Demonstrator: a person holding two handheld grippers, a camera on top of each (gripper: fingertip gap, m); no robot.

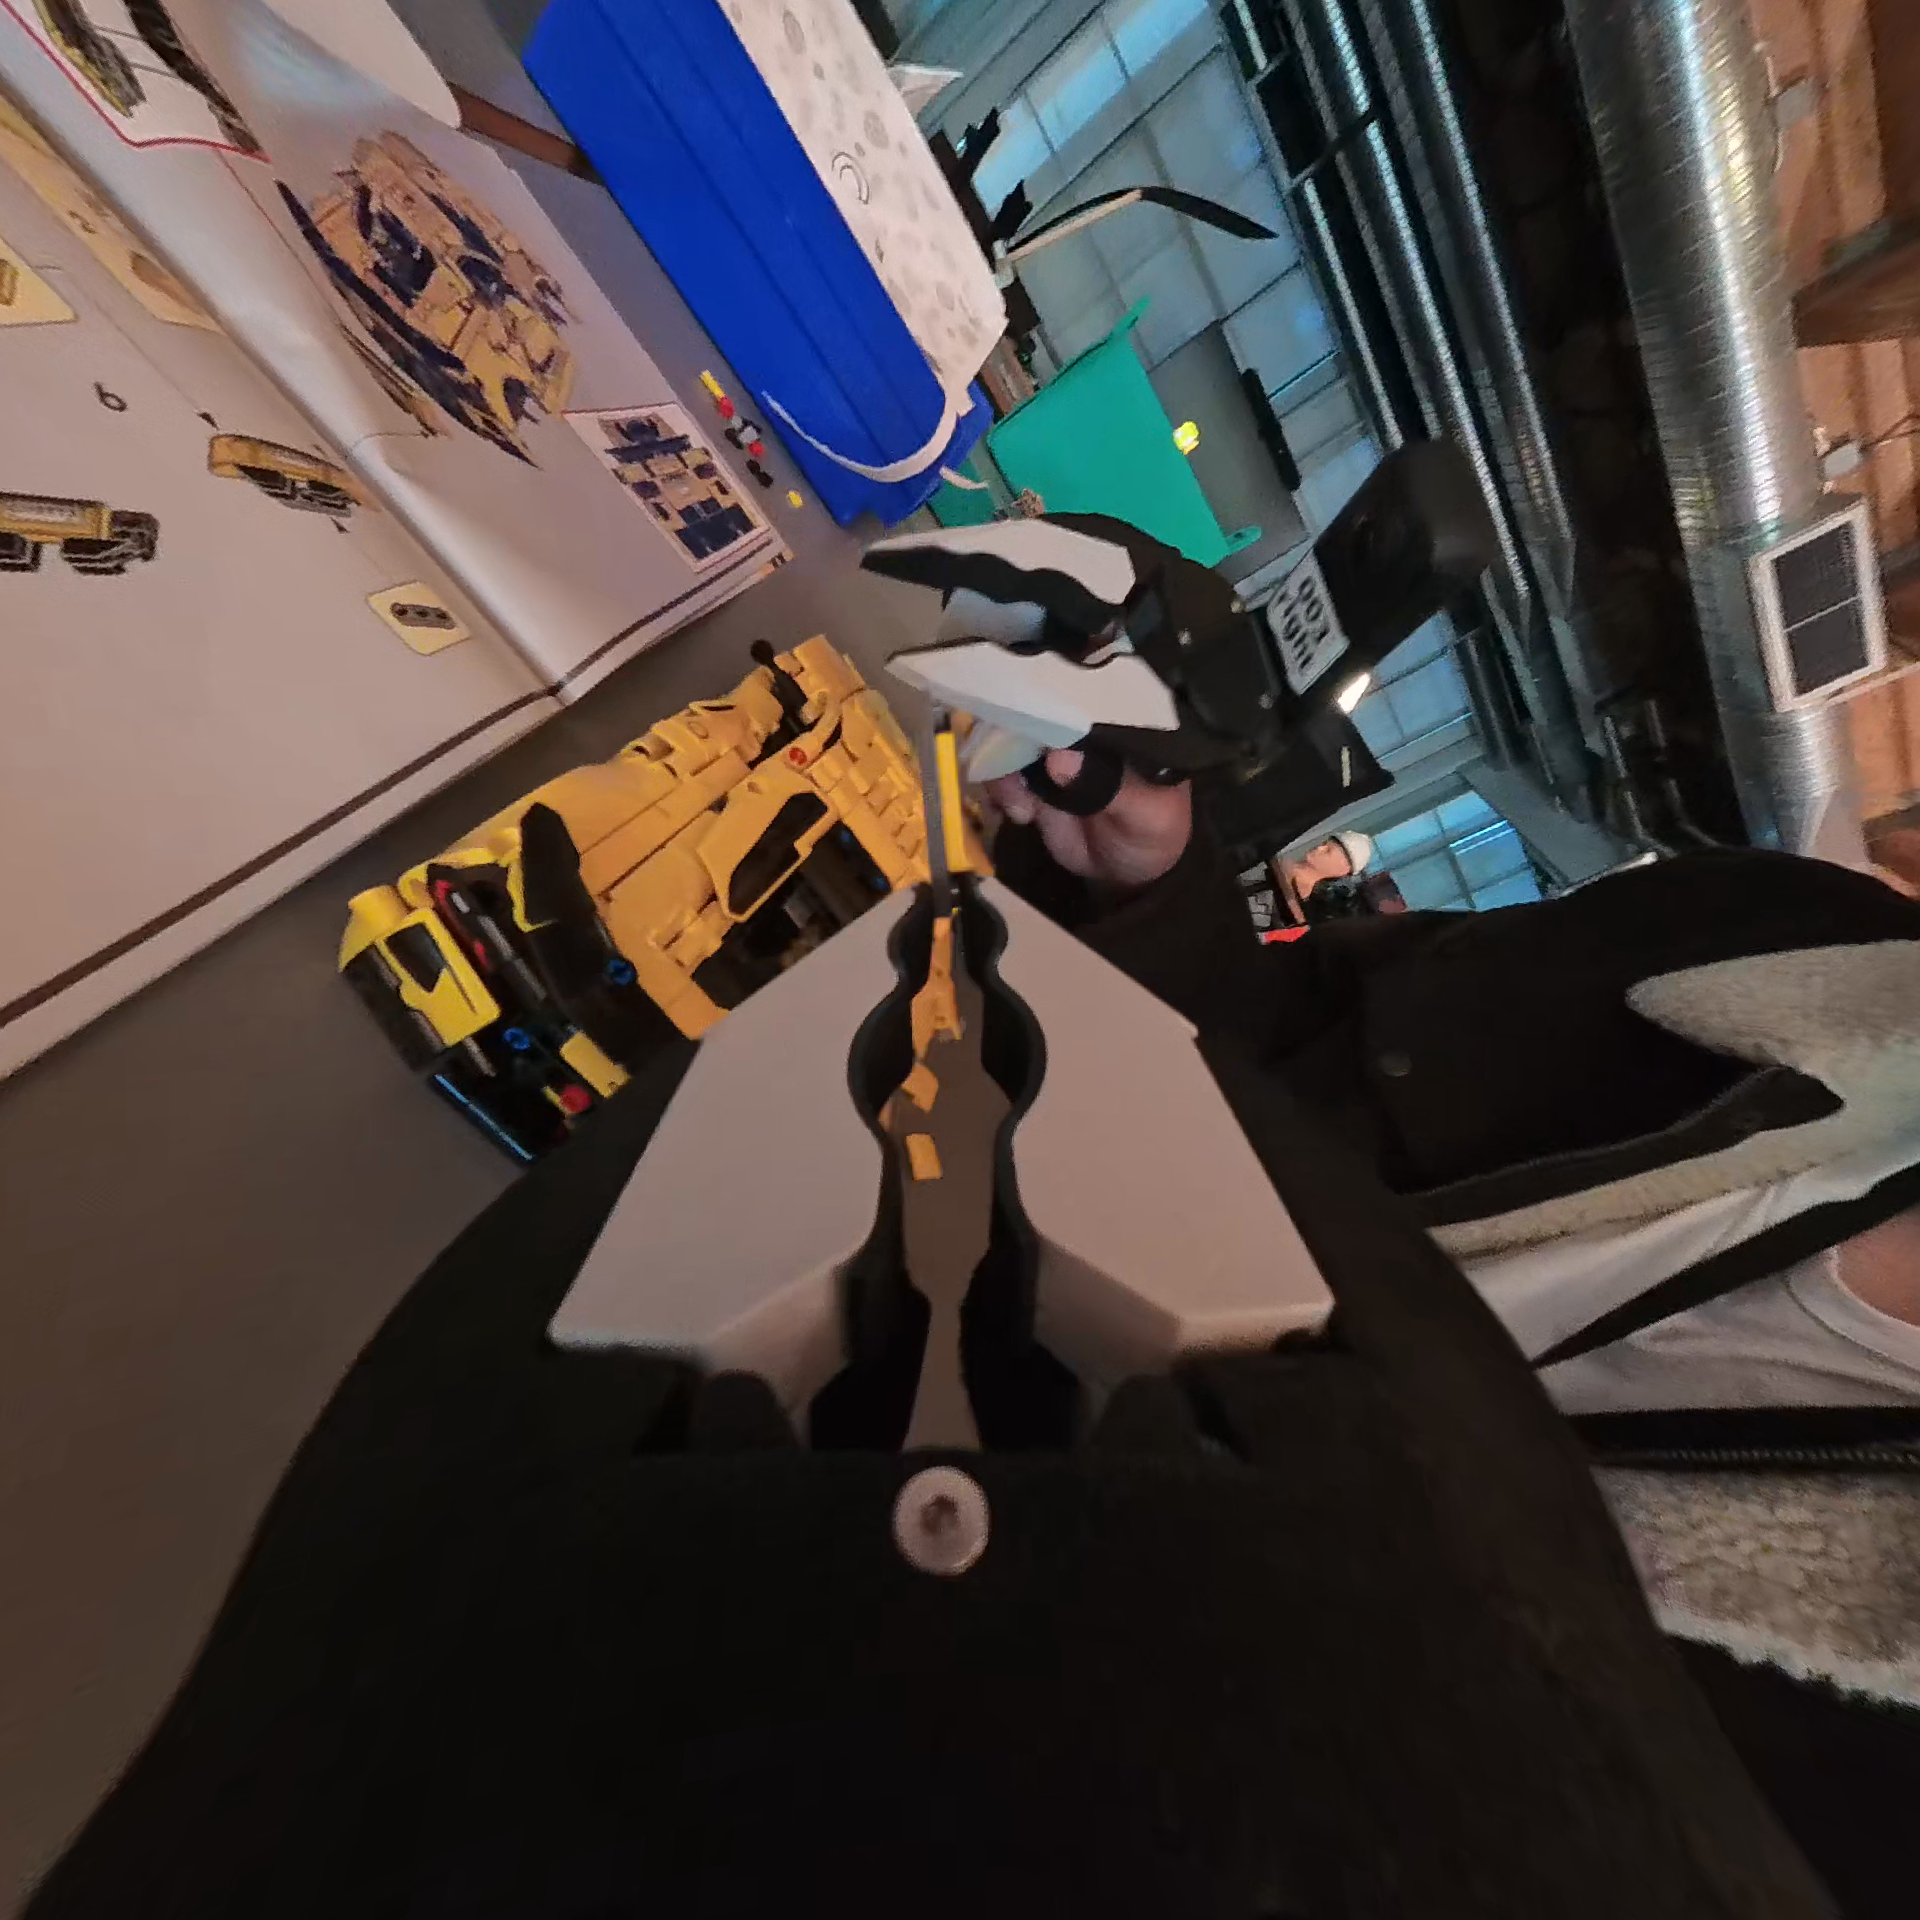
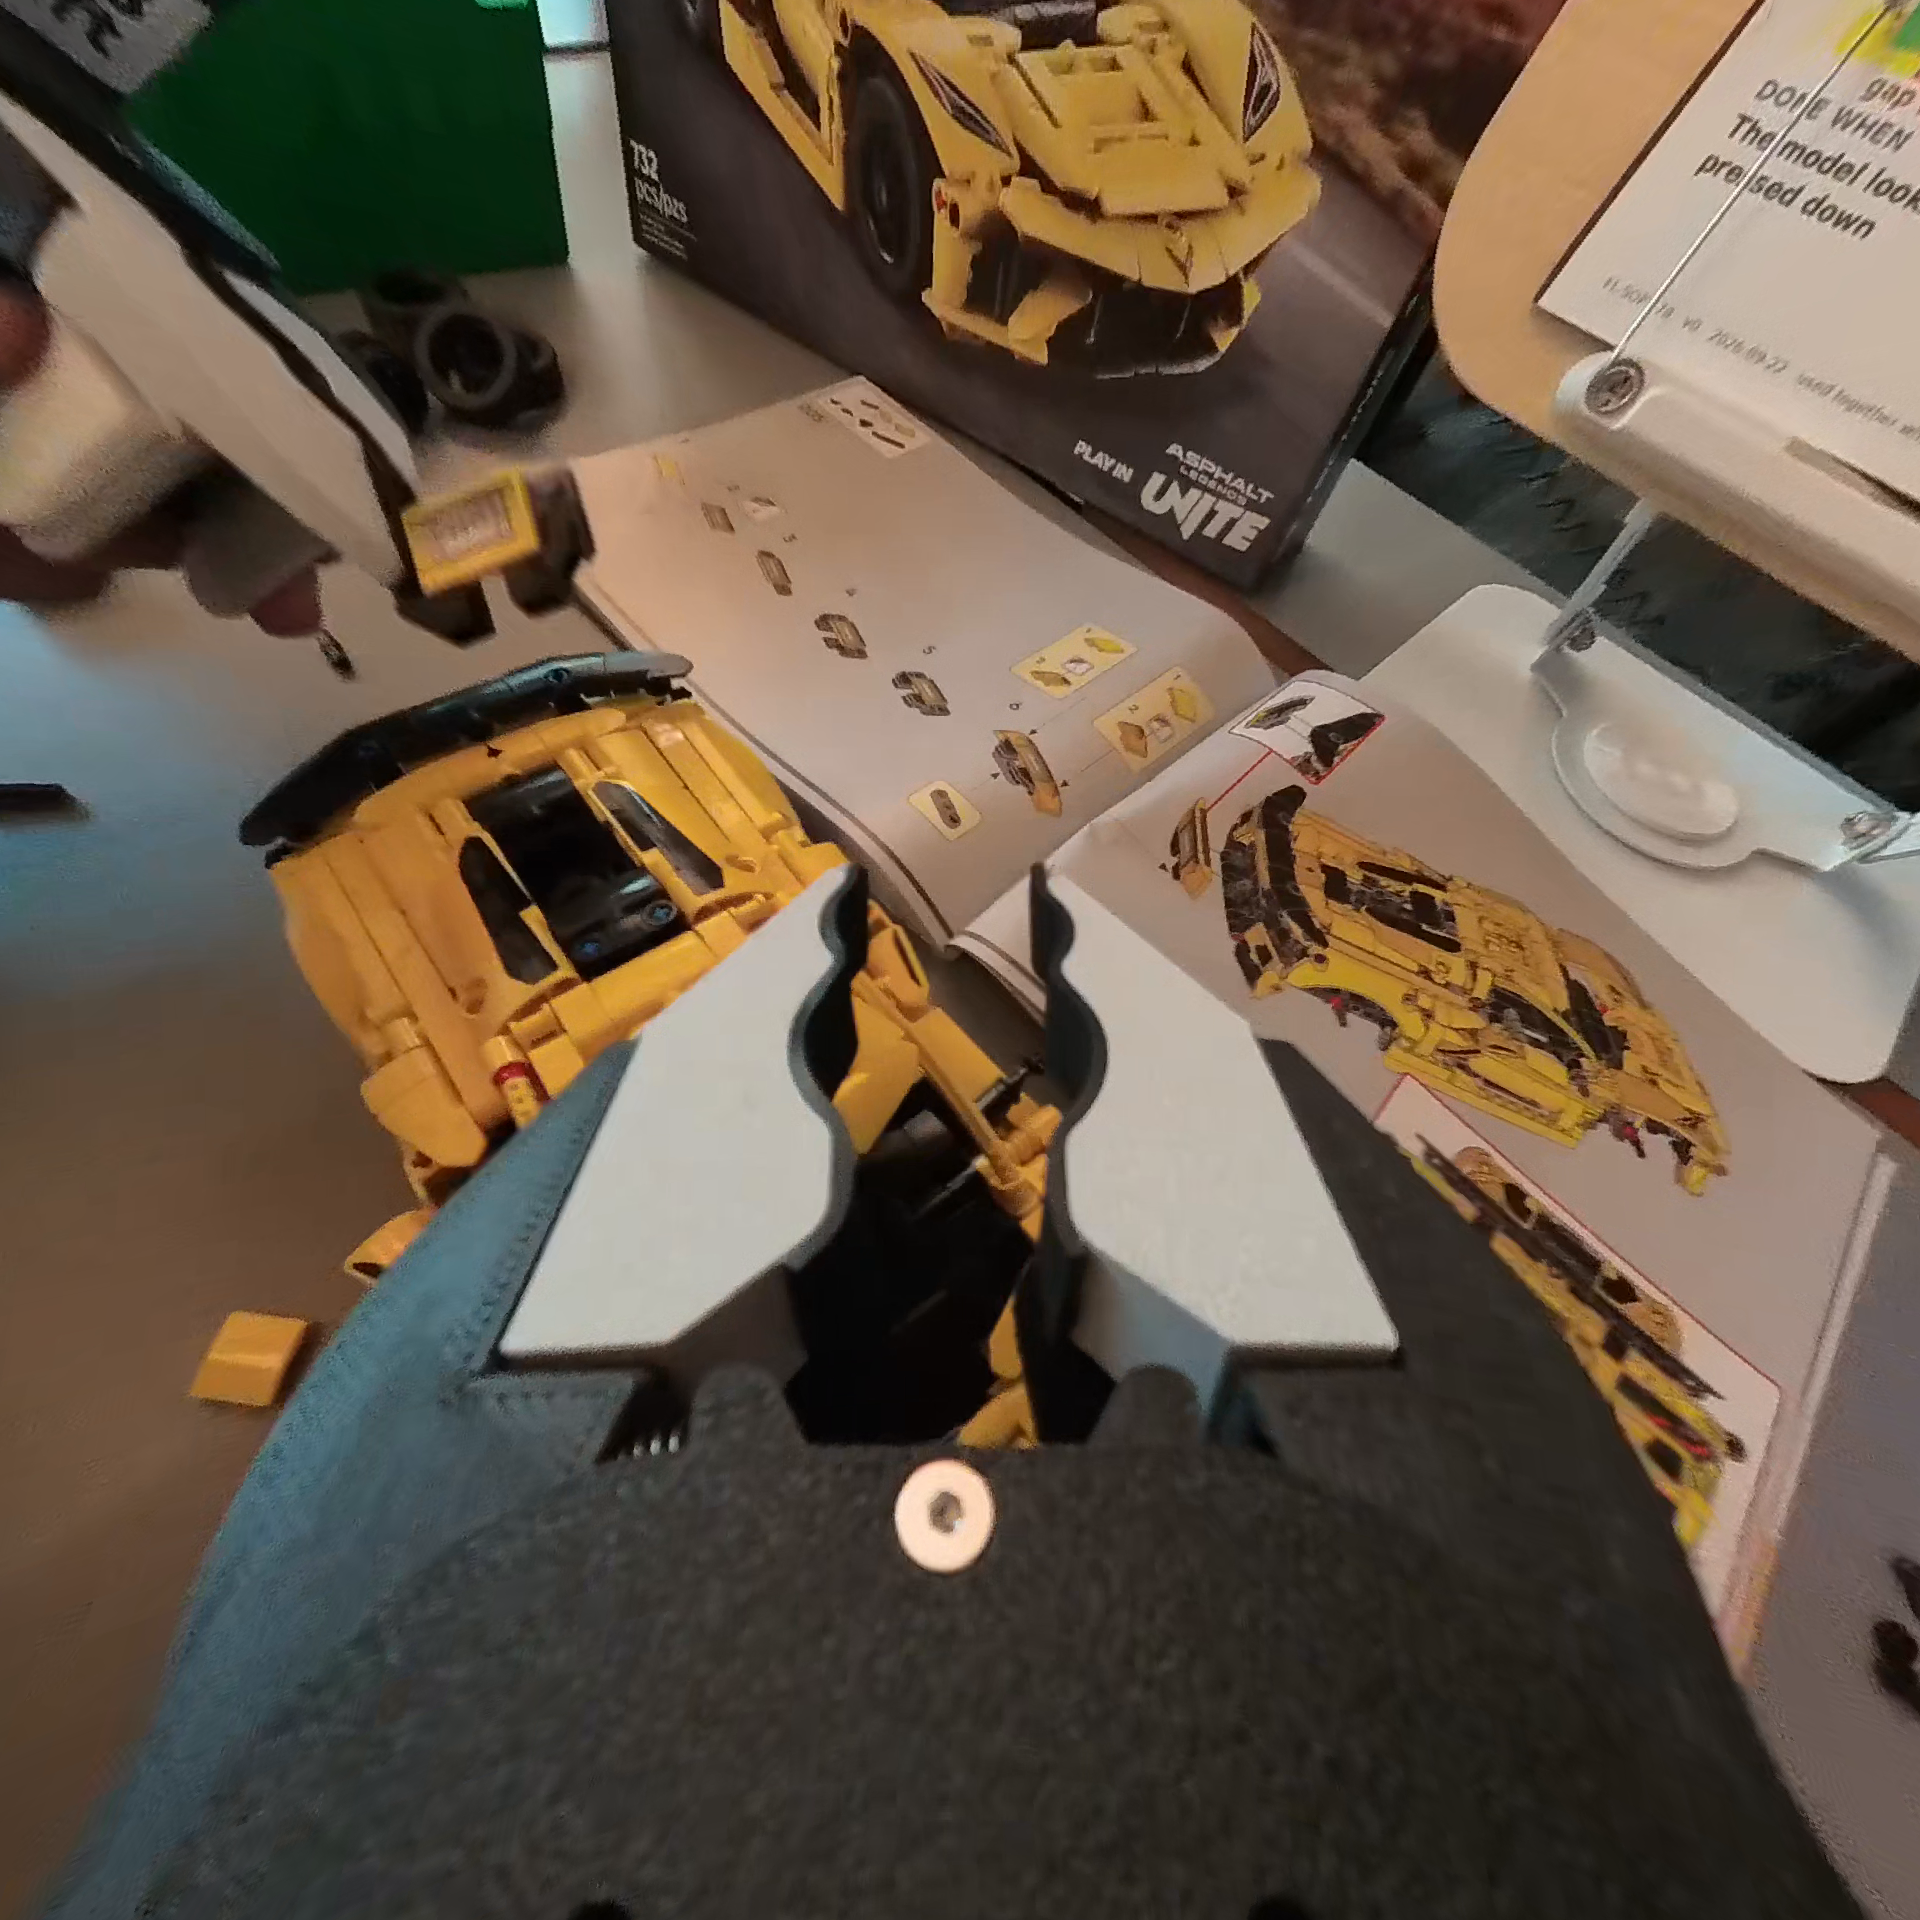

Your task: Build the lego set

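Right wrist view, nearest first: right gripper [image 2: 945, 914] stands with its grey-padded fingers apart and nothing between them, poised over the front end of the yellow brick-built sports car model [image 2: 540, 914], which sits on the grey tabletop [image 2: 135, 1039]. One loose yellow sloped brick [image 2: 247, 1357] lies just beside the car's near corner. Beyond the car, the open printed instruction booklet [image 2: 914, 665] lies flat, a late assembly step showing. Farther back: a small pile of black rubber tyres [image 2: 468, 358] and the dark cardboard set box [image 2: 1039, 260] with the finished car pictured. Left gripper [image 2: 473, 540] enters at upper left, closed on a small flat yellow plate piece [image 2: 473, 532] held above the car's rear. Left wrist view confirms: the thin yellow piece [image 1: 943, 831] is pinched edge-on between the fingertips, the car lying beyond, a few small loose parts [image 1: 740, 426] far off by a blue plastic bin [image 1: 748, 229]. Judgement: body largely built; wheel arches look empty and the tyres are unmounted, so wheels, the held plate and leftover bits remain.
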